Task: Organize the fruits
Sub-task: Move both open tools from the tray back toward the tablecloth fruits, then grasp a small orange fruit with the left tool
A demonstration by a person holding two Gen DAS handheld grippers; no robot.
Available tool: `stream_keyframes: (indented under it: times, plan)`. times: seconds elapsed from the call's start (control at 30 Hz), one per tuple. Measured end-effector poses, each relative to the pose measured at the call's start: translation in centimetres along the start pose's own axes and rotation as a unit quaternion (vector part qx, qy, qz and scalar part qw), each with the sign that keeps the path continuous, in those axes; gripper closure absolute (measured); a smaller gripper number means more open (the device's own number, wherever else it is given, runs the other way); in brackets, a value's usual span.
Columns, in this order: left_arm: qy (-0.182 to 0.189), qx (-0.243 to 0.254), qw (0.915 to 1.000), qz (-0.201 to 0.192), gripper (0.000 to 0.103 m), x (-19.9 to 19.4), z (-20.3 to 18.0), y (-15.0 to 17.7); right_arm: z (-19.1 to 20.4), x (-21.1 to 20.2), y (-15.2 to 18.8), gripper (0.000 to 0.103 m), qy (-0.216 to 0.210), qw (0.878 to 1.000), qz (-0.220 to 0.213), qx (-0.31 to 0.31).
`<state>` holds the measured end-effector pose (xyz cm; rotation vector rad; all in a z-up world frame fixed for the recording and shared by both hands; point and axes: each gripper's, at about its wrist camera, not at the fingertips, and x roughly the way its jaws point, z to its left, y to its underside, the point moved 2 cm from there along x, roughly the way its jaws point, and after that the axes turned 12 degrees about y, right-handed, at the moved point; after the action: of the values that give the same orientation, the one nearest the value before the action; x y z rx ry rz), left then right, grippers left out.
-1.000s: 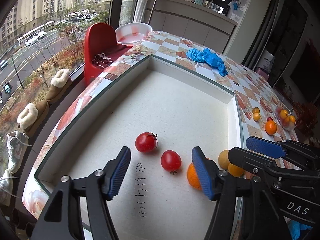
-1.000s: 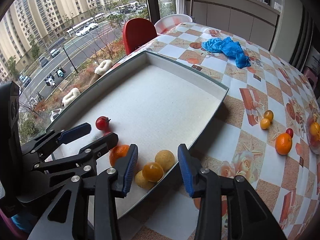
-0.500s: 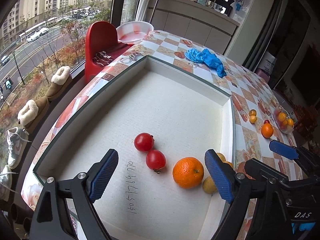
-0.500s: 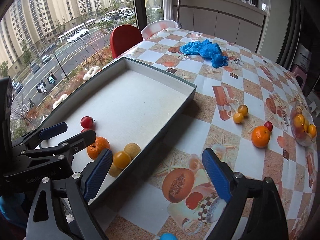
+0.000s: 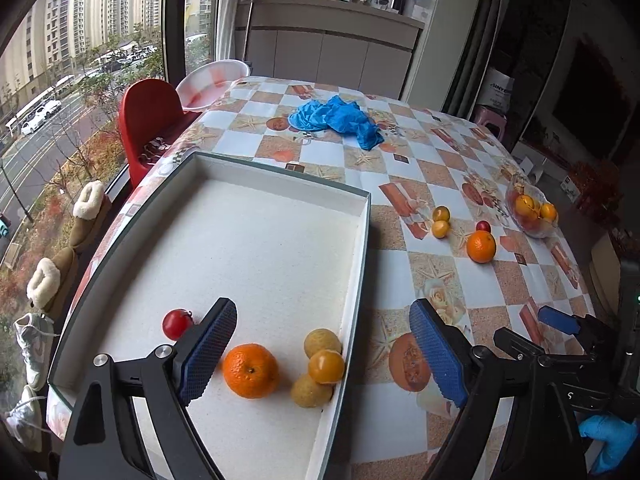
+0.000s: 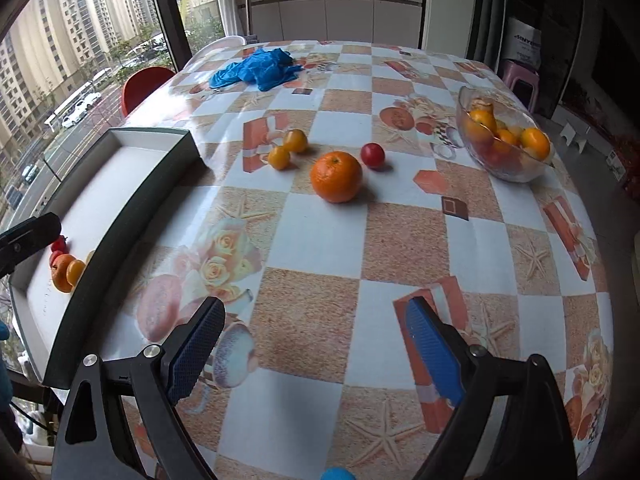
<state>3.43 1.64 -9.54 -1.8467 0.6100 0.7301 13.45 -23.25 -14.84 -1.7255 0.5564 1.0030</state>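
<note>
A white tray (image 5: 360,240) with a dark rim lies on the table. In it are an orange (image 5: 250,370), a red tomato (image 5: 177,323) and three small yellow fruits (image 5: 326,366) in its near right corner. My left gripper (image 5: 320,350) is open and empty above that corner. My right gripper (image 6: 314,350) is open and empty over the tablecloth. Ahead of it lie an orange (image 6: 336,176), a small red fruit (image 6: 372,155) and two small yellow fruits (image 6: 287,148). The tray also shows in the right wrist view (image 6: 132,196).
A glass bowl (image 6: 516,168) holding several fruits stands at the right. Blue gloves (image 5: 334,120) lie at the far side. A red chair (image 5: 148,120) and a white basin (image 5: 208,84) are beyond the table's left edge by the window.
Both grippers have pulled back and swung right. The right gripper has left the tray and now faces the loose fruits on the table. The left gripper has opened wider.
</note>
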Motion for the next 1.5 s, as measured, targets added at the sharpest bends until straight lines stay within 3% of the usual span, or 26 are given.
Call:
stream_keyframes:
  times: [0.3,0.37,0.43,0.5,0.63,0.9,0.97,1.07,1.13,1.17,1.23,1.27,1.5]
  plan:
    - [0.027,0.071,0.9967,0.026,0.014,3.7,-7.1,-3.6,-6.5,1.3,2.5,0.010,0.071,0.997,0.003,0.028]
    - [0.032,0.078,0.9959,0.033,0.014,5.1,-8.3,-4.4,-7.4,1.7,3.1,0.010,0.067,0.997,0.010,0.037]
    - [0.034,0.083,0.9952,0.040,0.014,6.7,-9.2,-5.0,-8.1,2.0,3.5,0.000,0.057,0.997,0.012,0.052]
    - [0.028,0.089,0.9946,0.047,0.014,8.2,-9.8,-5.5,-7.9,2.0,3.8,0.000,0.061,0.997,-0.004,0.045]
    - [0.028,0.073,0.9957,0.048,0.014,10.7,-9.9,-6.8,-7.8,1.7,4.4,0.001,0.060,0.996,-0.029,0.051]
    - [0.022,0.049,0.9956,0.077,0.014,16.4,-9.8,-8.2,-7.8,1.6,4.5,0.000,0.058,0.997,-0.033,0.050]
    - [0.019,0.050,0.9943,0.091,0.026,17.8,-9.8,-8.1,-7.8,1.6,4.5,0.000,0.058,0.997,-0.033,0.050]
    - [0.013,0.050,0.9930,0.107,0.030,19.3,-9.7,-7.8,-7.8,1.6,4.5,0.000,0.058,0.997,-0.033,0.050]
    - [0.005,0.054,0.9923,0.112,0.044,20.0,-9.7,-7.5,-7.8,1.6,4.6,0.000,0.058,0.997,-0.033,0.050]
    - [0.000,0.060,0.9925,0.106,0.045,20.0,-9.8,-7.6,-7.8,1.6,4.6,0.000,0.058,0.997,-0.033,0.050]
    - [-0.003,0.076,0.9921,0.100,0.075,20.0,-10.0,-7.5,-7.8,1.5,4.5,0.000,0.057,0.997,-0.033,0.050]
    - [-0.005,0.083,0.9915,0.100,0.079,19.9,-10.1,-7.5,-7.8,1.5,4.5,0.000,0.057,0.997,-0.033,0.051]
    - [0.015,0.093,0.9916,0.089,0.079,18.5,-10.2,-5.8,-7.8,1.5,4.6,0.000,0.058,0.996,-0.033,0.051]
